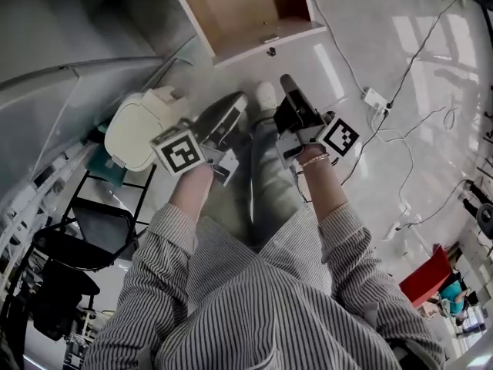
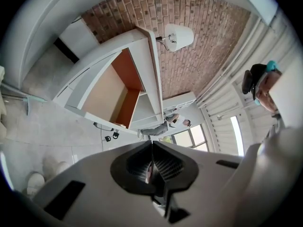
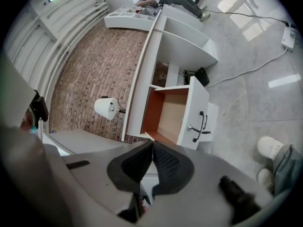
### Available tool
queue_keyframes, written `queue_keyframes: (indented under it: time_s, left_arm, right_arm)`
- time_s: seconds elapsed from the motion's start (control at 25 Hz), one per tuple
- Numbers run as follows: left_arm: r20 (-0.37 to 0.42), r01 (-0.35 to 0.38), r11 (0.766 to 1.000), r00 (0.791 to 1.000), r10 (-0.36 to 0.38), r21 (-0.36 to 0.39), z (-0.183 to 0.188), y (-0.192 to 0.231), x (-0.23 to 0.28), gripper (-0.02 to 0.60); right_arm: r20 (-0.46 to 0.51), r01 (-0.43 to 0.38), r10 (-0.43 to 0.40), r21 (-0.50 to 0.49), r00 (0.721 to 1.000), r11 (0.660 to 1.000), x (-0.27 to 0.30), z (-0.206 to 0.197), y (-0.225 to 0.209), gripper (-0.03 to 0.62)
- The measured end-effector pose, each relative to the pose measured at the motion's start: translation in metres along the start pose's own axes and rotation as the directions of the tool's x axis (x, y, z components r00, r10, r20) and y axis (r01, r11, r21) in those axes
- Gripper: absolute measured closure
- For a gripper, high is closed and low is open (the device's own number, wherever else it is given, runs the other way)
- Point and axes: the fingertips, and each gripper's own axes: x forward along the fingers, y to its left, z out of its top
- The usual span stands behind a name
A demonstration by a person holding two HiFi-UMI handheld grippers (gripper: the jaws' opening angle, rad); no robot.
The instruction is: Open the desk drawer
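The left tool point(image 2: 152, 148) is shut tight, with nothing between its jaws. The right tool point(image 3: 152, 144) is shut too and holds nothing. Both tools are up in the air in front of the person point(image 1: 262, 307), side by side.

Past them, and well apart from them, is the drawer point(image 3: 173, 113). It is pulled out wide from under the front edge of the tabletop point(image 3: 142, 74). It is brown wood inside. Its white front has a dark handle point(image 3: 202, 125).

A white lamp point(image 3: 106, 107) is on the tabletop above the drawer, by a brick wall point(image 3: 90, 65). The person's white shoe point(image 1: 266, 93) is on the shiny floor point(image 1: 370, 37) near the drawer.
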Motion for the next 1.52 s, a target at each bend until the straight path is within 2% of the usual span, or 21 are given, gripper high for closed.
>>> queue_keyframes:
  time_s: [0.16,0.28,0.52,0.96,1.2,1.28,1.44,1.52]
  left_arm:
    - [0.076,0.03,0.999,0.997,-0.029,-0.013,0.014,-0.027,-0.01,0.563]
    - [0.108,0.102,0.994,0.989,-0.105,0.035,0.025,-0.058,-0.01,0.563]
    - [0.09,0.156,0.976,0.981,-0.171,0.154,0.04,-0.121,-0.012,0.566]
    - [0.092,0.162,0.951,0.977,-0.191,0.263,0.042,-0.195,-0.019,0.568]
    - [0.077,0.155,0.917,0.978,-0.196,0.368,0.045,-0.23,-0.02,0.568]
    - [0.059,0.149,0.897,0.98,-0.19,0.416,0.043,-0.243,-0.023,0.568]
    - [0.018,0.12,0.841,0.988,-0.152,0.527,0.033,-0.273,-0.017,0.568]
    - [0.02,0.113,0.83,0.989,-0.147,0.547,0.035,-0.285,-0.012,0.568]
  right_arm:
    - [0.044,-0.037,0.041,-0.096,0.998,0.995,-0.015,0.008,0.045,0.574]
    - [0.038,-0.082,0.09,-0.178,0.995,0.981,-0.023,0.014,0.083,0.575]
    - [0.016,-0.142,0.152,-0.277,0.988,0.95,-0.04,0.023,0.146,0.574]
    - [-0.079,-0.187,0.169,-0.389,0.982,0.902,-0.067,0.007,0.213,0.574]
    - [-0.11,-0.217,0.188,-0.447,0.976,0.868,-0.075,0.013,0.243,0.574]
    - [-0.11,-0.214,0.184,-0.453,0.977,0.865,-0.079,0.013,0.249,0.574]
    - [-0.099,-0.201,0.176,-0.481,0.98,0.853,-0.093,0.022,0.266,0.574]
    - [-0.103,-0.21,0.183,-0.502,0.978,0.839,-0.098,0.027,0.276,0.574]
